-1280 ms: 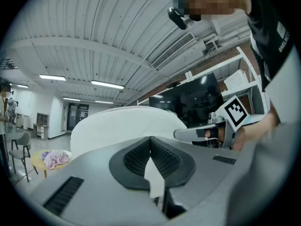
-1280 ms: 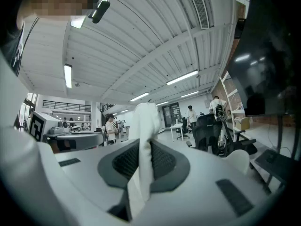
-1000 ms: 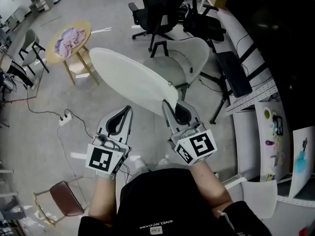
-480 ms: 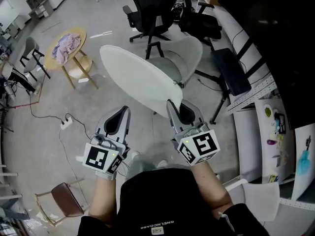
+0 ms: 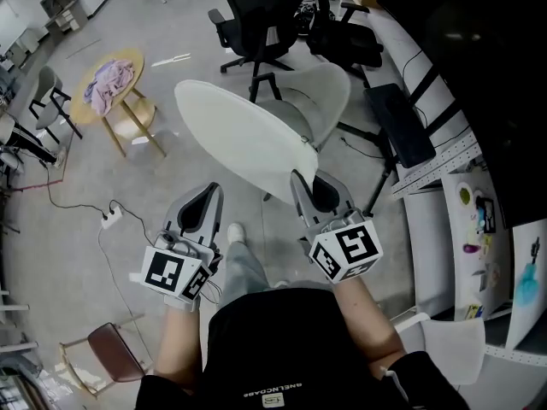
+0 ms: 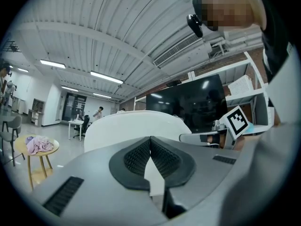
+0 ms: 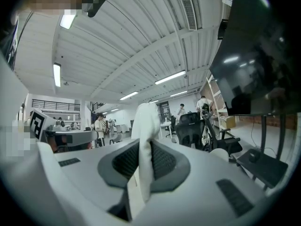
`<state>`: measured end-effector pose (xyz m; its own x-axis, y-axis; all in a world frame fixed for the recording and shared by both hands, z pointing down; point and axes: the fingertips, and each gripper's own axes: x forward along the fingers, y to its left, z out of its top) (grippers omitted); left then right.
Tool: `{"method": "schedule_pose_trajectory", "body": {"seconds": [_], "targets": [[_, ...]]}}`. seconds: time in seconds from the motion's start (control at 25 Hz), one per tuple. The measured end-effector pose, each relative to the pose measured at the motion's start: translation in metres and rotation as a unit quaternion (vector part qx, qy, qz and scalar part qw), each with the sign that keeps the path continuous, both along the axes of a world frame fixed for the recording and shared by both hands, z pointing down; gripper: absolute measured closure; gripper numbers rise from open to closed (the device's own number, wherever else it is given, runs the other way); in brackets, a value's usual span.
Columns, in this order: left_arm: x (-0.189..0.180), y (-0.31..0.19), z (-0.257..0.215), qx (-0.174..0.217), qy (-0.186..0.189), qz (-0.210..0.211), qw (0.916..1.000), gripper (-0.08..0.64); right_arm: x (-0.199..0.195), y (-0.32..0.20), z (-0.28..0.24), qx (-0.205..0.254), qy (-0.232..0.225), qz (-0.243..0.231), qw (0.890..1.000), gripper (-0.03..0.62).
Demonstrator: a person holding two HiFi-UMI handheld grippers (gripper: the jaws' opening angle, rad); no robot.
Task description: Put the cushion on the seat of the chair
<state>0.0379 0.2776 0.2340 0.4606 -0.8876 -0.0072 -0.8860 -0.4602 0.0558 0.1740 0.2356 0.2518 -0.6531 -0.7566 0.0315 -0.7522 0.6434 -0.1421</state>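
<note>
A white round cushion (image 5: 239,135) hangs tilted in the air in the head view, its near edge clamped in my right gripper (image 5: 301,182). In the right gripper view the cushion's edge (image 7: 146,126) stands upright between the dark pads of that gripper (image 7: 149,142). My left gripper (image 5: 209,196) is beside the cushion's near left edge, apart from it; its pads meet at the tips with nothing between them (image 6: 150,139). The white chair (image 5: 329,92) stands just beyond the cushion, which hides most of its seat.
Black office chairs (image 5: 256,20) stand behind the white chair. A round wooden table with a pink cloth (image 5: 111,79) is at far left. A black bench-like piece (image 5: 397,126) and white shelving lie to the right. A power strip and cable (image 5: 109,216) lie on the floor.
Both grippers and the cushion have shifted slightly forward toward the white chair. The person's leg and shoe have stepped forward into view between the grippers.
</note>
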Motion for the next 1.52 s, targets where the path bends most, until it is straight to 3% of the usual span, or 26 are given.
{"method": "schedule_pose_trajectory", "body": {"seconds": [0.36,1.0,1.52], "targets": [[-0.04,-0.054,0.013,-0.018,0.014,0.014,0.9996,0.548,-0.04,-0.049,0.017,-0.026,0.012,0.013,0.999,0.541],[-0.138,-0.169,0.012,-0.031,0.036,0.056,0.9973,0.548,-0.15,-0.153,0.012,-0.05,0.02,0.026,0.998,0.54],[-0.181,-0.233,0.026,-0.044,0.043,0.093,0.9938,0.548,-0.193,-0.217,0.015,-0.053,0.026,0.058,0.997,0.54]]}}
